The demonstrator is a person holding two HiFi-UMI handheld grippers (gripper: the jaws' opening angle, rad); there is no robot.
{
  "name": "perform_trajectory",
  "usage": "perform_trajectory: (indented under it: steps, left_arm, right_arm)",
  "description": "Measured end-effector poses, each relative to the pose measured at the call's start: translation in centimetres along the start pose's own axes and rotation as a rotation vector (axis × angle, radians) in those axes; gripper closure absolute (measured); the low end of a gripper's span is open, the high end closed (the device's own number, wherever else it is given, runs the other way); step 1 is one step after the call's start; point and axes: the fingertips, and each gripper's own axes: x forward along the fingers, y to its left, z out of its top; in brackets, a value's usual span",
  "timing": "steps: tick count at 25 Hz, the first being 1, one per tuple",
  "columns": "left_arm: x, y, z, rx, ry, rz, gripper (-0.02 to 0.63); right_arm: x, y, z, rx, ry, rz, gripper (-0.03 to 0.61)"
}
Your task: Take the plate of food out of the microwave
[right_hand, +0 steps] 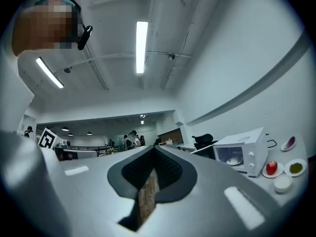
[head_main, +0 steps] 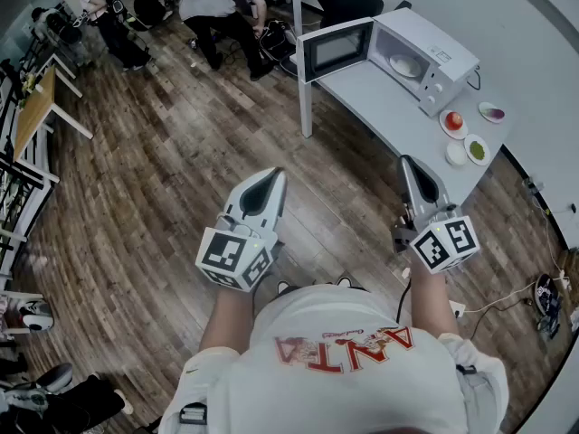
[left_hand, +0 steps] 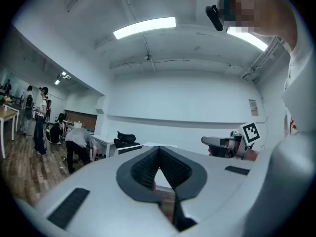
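- My left gripper (head_main: 271, 177) and right gripper (head_main: 407, 163) hang near me, jaws together and empty: nothing is in reach
- The plate of food (head_main: 404, 65) sits inside the far-right microwave (head_main: 440, 45), its door (head_main: 335, 51) open for me

What lies on the plate (head_main: 396, 62) inside the microwave (head_main: 436, 47) is too small to tell; in the right gripper view it is only a pale shape in the oven's opening. The small dishes (head_main: 477, 158) on the table (head_main: 371, 98) show mere red, green and purple patches. The person's hands are hidden under the marker cubes of the left claw (head_main: 276, 174) and right claw (head_main: 404, 159). A bending person (head_main: 217, 3) is cut off by the head view's top edge.
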Motion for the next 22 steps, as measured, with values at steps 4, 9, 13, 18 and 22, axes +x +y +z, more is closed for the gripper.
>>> perform_trajectory:
  steps: [4, 9, 13, 18, 22]
  left_arm:
    - [-0.5, 0.1, -0.1, -0.007, 0.006, 0.001, 0.604]
    - [-1.1, -0.2, 0.0, -0.013, 0.004, -0.004, 0.604]
    - [-1.6, -0.1, -0.1, -0.020, 0.002, 0.002, 0.604]
    - [-2.3, 0.4, -0.1, -0.028, -0.002, 0.006, 0.604]
    - [-3.1, 1.2, 0.1, -0.028, 0.000, 0.006, 0.604]
  right_arm:
    - [-0.2, 0.6, -0.1, 0.005, 0.001, 0.002, 0.577]
    - [-0.6, 1.2, -0.1, 0.006, 0.010, 0.008, 0.577]
    - [-0.5, 1.8, -0.4, 0.001, 0.021, 0.018, 0.577]
    - [0.1, 2.9, -0.5, 0.070, 0.016, 0.080, 0.577]
    - [0.9, 4.3, -0.6, 0.088, 0.011, 0.114, 0.575]
